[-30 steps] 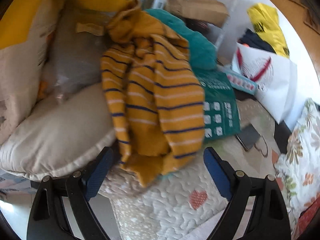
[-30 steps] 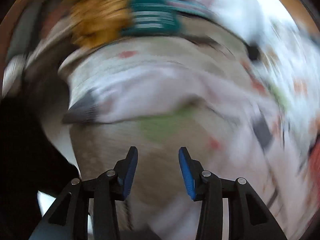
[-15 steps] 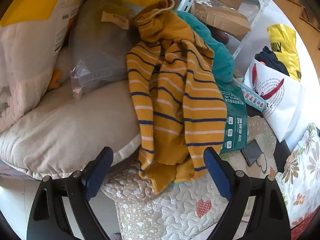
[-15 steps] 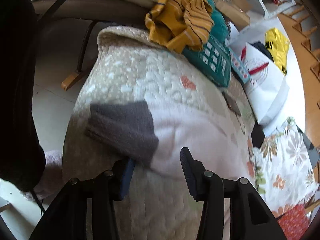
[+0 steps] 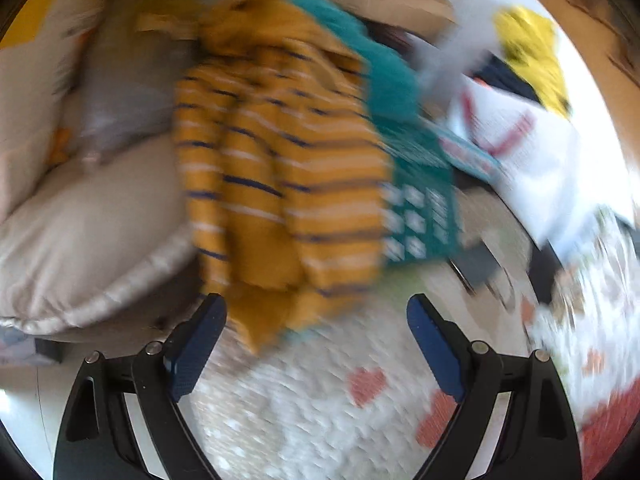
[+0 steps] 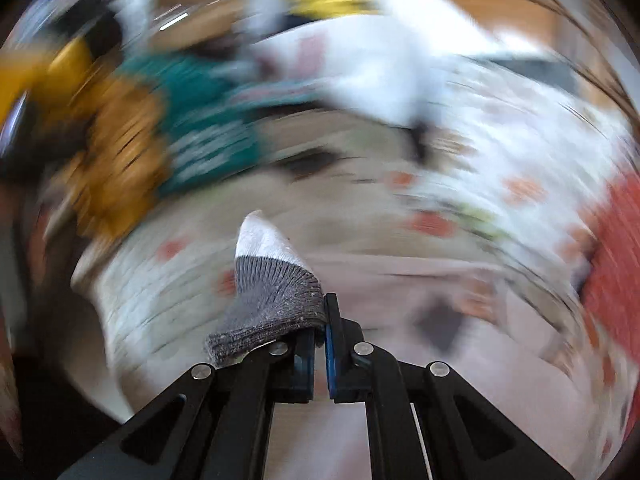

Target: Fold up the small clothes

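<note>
Quilted fabric, cream with red heart motifs, forms the bed cover (image 5: 304, 408) that carries the work; both views are smeared by motion blur, so fine detail is uncertain. Against the beige cushion (image 5: 88, 240) at the bed's edge hangs the mustard striped garment (image 5: 280, 184), draped partly over the cushion and partly over a teal packet (image 5: 420, 208), its lower hem reaching toward the cover. The left tool (image 5: 316, 344) hovers just short of that hem with its jaws spread wide and nothing between them. The right tool (image 6: 320, 332) is closed to a thin slit, pinching the grey cuff of a white-and-grey sock (image 6: 272, 280) near the cuff's edge, the sock lifted off the cover with its white part pointing away from the camera. Risks, by judgement: the draped garment is unsupported along much of its length, and a pull on the hem alone could drag it off the cushion in a heap, or carry the teal packet with it; the sock is held by only a small bite of ribbed knit, so a fast swing, as the blur suggests, could let it slip free or leave it twisted when laid down, spoiling a clean fold; loose knit may also snag on the tool's pads at release.
</note>
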Available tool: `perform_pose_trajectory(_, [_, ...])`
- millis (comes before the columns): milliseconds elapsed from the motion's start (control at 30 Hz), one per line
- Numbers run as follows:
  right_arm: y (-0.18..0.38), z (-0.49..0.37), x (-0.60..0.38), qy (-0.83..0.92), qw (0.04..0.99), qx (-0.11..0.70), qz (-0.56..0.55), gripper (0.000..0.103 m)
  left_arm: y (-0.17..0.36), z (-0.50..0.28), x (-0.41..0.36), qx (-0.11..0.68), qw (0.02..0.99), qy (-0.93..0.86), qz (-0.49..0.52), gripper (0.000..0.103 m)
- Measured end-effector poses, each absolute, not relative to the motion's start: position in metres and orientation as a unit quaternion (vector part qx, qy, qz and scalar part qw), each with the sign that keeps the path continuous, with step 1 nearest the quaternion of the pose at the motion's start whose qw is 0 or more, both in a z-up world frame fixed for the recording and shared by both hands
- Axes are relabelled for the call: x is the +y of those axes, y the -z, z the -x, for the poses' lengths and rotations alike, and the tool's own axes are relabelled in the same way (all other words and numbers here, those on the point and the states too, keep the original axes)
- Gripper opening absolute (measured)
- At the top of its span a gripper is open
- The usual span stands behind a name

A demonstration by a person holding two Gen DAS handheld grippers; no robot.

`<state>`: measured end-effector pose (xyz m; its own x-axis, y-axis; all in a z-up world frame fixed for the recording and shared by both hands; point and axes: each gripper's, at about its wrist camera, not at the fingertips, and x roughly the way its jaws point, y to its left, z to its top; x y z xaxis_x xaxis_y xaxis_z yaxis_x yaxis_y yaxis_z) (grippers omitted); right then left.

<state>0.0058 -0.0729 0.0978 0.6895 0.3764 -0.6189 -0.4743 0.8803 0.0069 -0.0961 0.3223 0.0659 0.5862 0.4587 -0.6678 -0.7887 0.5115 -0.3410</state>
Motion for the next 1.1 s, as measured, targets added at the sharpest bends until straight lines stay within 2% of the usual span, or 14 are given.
perform_pose_trajectory(100, [-0.117,-0.033,-0.170,-0.155,0.930,0.332,-0.015,0.004,-0.064,0.071,0.286,0.278,0.854,-0.331,0.290,0.091])
perform_pose_trajectory(200, [-0.108,-0.049,-0.263,-0.071,0.927,0.359,-0.088,0.004,-0.055,0.045,0.246,0.304,0.873,-0.267,0.271,0.091])
perform_pose_trajectory(333, [-0.053,-0.059,-0.348,0.033,0.897,0.420,-0.133,0.004,-0.035,0.008,0.184,0.353,0.887,-0.171,0.243,0.091])
perform_pose_trajectory(500, [0.014,-0.062,-0.389,0.067,0.857,0.485,-0.162,0.004,-0.011,-0.027,0.115,0.405,0.889,-0.057,0.208,0.091])
perform_pose_trajectory(633, [0.026,-0.051,-0.409,0.120,0.847,0.492,-0.159,0.029,0.012,-0.041,0.081,0.449,0.872,-0.011,0.195,0.091])
perform_pose_trajectory(767, [0.001,-0.037,-0.419,0.152,0.870,0.445,-0.151,0.039,0.032,-0.054,0.054,0.482,0.859,0.011,0.173,0.091])
perform_pose_trajectory(833, [-0.009,-0.037,-0.414,0.139,0.877,0.436,-0.144,0.040,0.042,-0.058,0.046,0.499,0.848,0.023,0.175,0.091])
perform_pose_trajectory(867, [-0.012,-0.038,-0.409,0.127,0.880,0.434,-0.143,0.040,0.045,-0.058,0.047,0.507,0.843,0.026,0.177,0.086])
perform_pose_trajectory(900, [-0.014,-0.039,-0.399,0.109,0.883,0.433,-0.144,0.041,0.050,-0.060,0.047,0.517,0.838,0.022,0.170,0.065])
perform_pose_trajectory(933, [-0.014,-0.039,-0.390,0.095,0.885,0.433,-0.143,0.042,0.050,-0.060,0.046,0.518,0.843,0.002,0.145,0.050])
perform_pose_trajectory(967, [-0.014,-0.040,-0.380,0.082,0.886,0.433,-0.142,0.042,0.049,-0.060,0.045,0.518,0.847,-0.015,0.116,0.025])
perform_pose_trajectory(1000, [-0.014,-0.043,-0.363,0.057,0.888,0.434,-0.141,0.042,0.048,-0.060,0.048,0.520,0.847,-0.015,0.114,0.018])
perform_pose_trajectory(1067, [-0.012,-0.050,-0.329,0.004,0.887,0.440,-0.137,0.042,0.048,-0.059,0.061,0.524,0.839,-0.017,0.146,0.016])
perform_pose_trajectory(1100, [-0.011,-0.050,-0.314,-0.017,0.886,0.444,-0.134,0.042,0.047,-0.057,0.067,0.521,0.840,-0.035,0.145,0.000])
